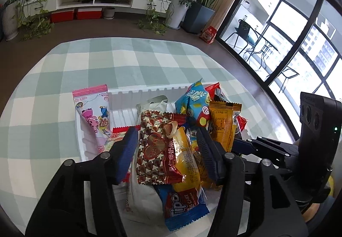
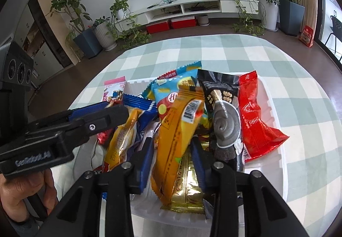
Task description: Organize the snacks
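A white ribbed tray (image 1: pixel 132 96) on a green-and-white checked tablecloth holds a heap of snack packets. My left gripper (image 1: pixel 167 141) hangs over the heap with its jaws apart around a brown heart-print packet (image 1: pixel 154 147) and a yellow cake packet (image 1: pixel 183 162); I cannot tell if it grips them. My right gripper (image 2: pixel 173 149) is shut on an orange bar packet (image 2: pixel 177 141), held upright over the tray (image 2: pixel 275 130). The left gripper also shows in the right wrist view (image 2: pixel 102 113).
In the tray lie a pink cartoon packet (image 1: pixel 92 108), a light-blue chip bag (image 1: pixel 192 102), a red packet (image 2: pixel 254 117), a black packet (image 2: pixel 220 89) and a gold packet (image 2: pixel 188 185). Potted plants, a TV shelf and glass doors stand beyond the table.
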A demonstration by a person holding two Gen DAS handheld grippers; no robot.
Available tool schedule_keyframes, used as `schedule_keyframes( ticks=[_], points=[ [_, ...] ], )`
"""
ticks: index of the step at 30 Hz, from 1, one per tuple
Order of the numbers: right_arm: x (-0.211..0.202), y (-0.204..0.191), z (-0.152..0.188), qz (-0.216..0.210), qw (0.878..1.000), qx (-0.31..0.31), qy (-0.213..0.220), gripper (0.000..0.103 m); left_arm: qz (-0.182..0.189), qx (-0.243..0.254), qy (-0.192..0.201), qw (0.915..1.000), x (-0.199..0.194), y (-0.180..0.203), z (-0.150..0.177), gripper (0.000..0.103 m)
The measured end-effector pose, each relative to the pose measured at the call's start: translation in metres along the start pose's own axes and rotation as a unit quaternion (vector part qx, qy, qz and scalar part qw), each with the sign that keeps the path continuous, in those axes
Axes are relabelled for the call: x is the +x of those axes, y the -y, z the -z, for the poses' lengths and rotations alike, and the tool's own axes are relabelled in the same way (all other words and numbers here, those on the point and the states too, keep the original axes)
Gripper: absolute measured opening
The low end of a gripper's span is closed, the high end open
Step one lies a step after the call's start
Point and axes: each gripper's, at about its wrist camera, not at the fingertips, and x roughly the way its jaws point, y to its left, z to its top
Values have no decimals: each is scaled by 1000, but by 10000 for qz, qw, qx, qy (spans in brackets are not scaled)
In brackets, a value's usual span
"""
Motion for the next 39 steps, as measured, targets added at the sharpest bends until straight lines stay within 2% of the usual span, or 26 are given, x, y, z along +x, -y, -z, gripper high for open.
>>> schedule_keyframes(
  ticks=[2,7,10,12,14,18,19,21,23,28,31,33,36,39],
  points=[
    [-2,0,0,9,10000,-12,37,40,-78,43,20,10000,-1,4,0,63],
    [-13,0,-1,16,9999,-17,154,42,-106,-34,72,9999,-7,5,1,64],
    [-24,-1,0,29,9995,-36,299,55,-161,-91,153,9997,-18,6,2,75],
    [-35,-1,1,-16,9990,-23,452,67,-252,-72,282,9993,-31,11,3,80],
    [-53,-1,3,-63,9975,-54,705,76,-392,-35,486,9980,-48,16,6,101],
    [-92,-5,15,-28,9909,-167,1332,101,-673,108,1176,9907,-93,32,23,103],
    [-100,-5,17,-52,9896,-163,1426,103,-820,224,1268,9883,-102,38,29,103],
    [-118,-6,24,-134,9878,-174,1542,103,-1048,495,1532,9814,-121,54,45,103],
    [-135,-5,30,-104,9863,-136,1643,103,-1116,648,1820,9748,-140,68,63,103],
    [-173,2,49,-39,9819,42,1893,103,-1177,519,1885,9736,-171,91,96,103],
    [-190,2,60,93,9806,47,1957,103,-1551,468,1927,9678,-186,109,108,103],
    [-203,4,67,76,9788,89,2045,103,-1885,462,1993,9605,-197,121,114,103],
    [-218,4,75,115,9760,105,2172,103,-2564,247,2080,9436,-210,132,120,103],
    [-233,3,84,144,9728,37,2312,103,-2847,168,2326,9298,-226,141,127,103]
  ],
)
